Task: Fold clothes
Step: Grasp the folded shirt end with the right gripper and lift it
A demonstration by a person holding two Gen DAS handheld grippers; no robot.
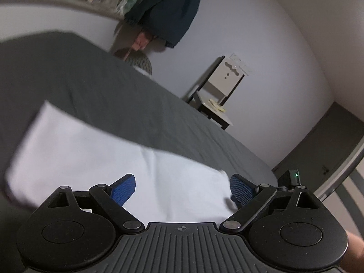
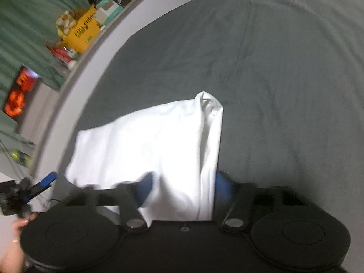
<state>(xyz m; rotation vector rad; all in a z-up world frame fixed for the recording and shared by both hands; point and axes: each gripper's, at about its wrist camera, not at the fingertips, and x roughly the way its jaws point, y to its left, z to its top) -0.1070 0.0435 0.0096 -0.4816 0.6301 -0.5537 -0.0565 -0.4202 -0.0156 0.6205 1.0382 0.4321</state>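
The white garment (image 2: 147, 141) lies partly folded on the dark grey bedsheet (image 2: 273, 68), a rough rectangle whose long axis runs from my right gripper (image 2: 182, 191) away toward the bed's far side. Its right-hand long edge is a doubled, rolled fold ending in a bunched corner at the far end. Taking that garment as my landmark: my right gripper sits at its near short end, blue fingers (image 2: 221, 182) straddling the cloth, one on the rolled edge, one further in. The picture is smeared, so I cannot tell whether the pads actually pinch the fabric or merely flank it.

My left gripper (image 1: 182, 191) hovers above the garment (image 1: 102, 159) at its other long side, jaws spread wide, blue pads (image 1: 124, 190) well apart with only flat cloth showing beneath and nothing clasped. In the right wrist view it appears just beyond the garment's near left corner (image 2: 43, 184), apart from the fabric.

As I judge it, the right is the nearer one for the coming fold: the near end has to travel along the long axis toward the bunched far corner. The rolled edge could slip out if my hold is only partial.
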